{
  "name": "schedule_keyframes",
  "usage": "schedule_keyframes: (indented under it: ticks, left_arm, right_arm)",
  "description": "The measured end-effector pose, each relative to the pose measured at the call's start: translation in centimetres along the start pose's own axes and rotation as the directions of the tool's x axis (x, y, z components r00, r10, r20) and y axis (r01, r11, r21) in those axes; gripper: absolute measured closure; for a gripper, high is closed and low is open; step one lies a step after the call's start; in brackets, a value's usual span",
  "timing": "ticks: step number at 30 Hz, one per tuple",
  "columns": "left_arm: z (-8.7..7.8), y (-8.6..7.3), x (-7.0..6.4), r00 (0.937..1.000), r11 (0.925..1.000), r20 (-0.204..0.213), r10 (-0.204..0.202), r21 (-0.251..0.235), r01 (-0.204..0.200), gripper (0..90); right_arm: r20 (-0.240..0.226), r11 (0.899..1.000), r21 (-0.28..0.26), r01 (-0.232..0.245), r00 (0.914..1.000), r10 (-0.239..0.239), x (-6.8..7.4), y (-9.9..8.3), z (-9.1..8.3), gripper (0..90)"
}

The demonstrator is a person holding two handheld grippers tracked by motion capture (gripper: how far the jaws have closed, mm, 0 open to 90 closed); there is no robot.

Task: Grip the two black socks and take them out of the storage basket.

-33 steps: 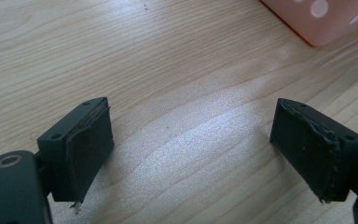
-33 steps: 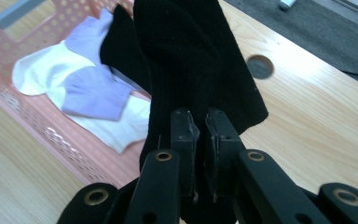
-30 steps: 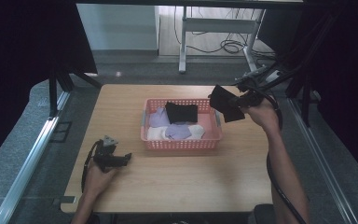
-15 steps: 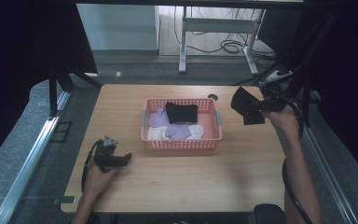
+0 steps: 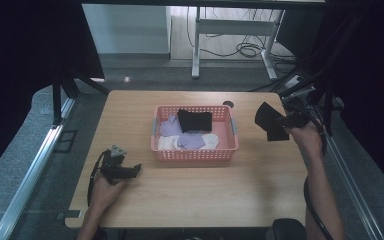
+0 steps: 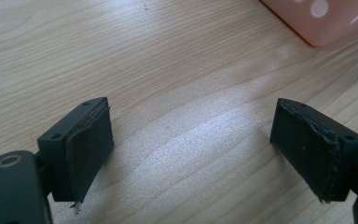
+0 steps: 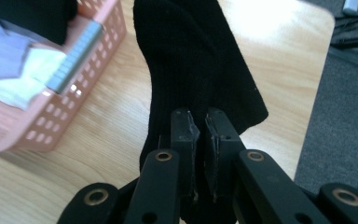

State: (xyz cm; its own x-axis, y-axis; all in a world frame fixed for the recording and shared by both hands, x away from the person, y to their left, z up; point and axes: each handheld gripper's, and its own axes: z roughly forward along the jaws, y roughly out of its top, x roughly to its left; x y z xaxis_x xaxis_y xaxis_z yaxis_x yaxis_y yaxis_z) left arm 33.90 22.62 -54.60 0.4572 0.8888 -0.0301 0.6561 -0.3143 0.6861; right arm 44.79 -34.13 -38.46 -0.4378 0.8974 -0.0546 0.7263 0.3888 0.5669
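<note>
Black sock (image 7: 200,70) hung pinched between the closed jaws of the right gripper (image 7: 201,135), above the table (image 5: 205,190) just right of the pink basket (image 5: 195,154). Left gripper (image 6: 191,149) rested on the table, jaws wide apart, holding nothing.

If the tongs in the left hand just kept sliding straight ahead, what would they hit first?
Probably the pink basket: the open left tongs point over bare table toward its corner, though depth is uncertain.
</note>
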Motion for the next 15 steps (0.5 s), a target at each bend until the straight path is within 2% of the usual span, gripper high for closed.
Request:
schedule_keyframes:
  ticks: [8, 15]
  left_arm:
    - [0.0, 0.0, 0.0, 1.0000, 1.0000, 0.000, 0.000, 0.003, 0.000, 12.8]
    - [0.0, 0.0, 0.0, 1.0000, 1.0000, 0.000, 0.000, 0.002, 0.000, 12.8]
  right_arm:
    - [0.000, 0.998, 0.065, -0.011, 0.9999, 0.011, 0.1, -1.9, 3.5, 82.7]
    - [-0.021, 0.994, 0.106, -0.026, 0.9994, 0.029, 0.3, -3.8, 6.4, 82.3]
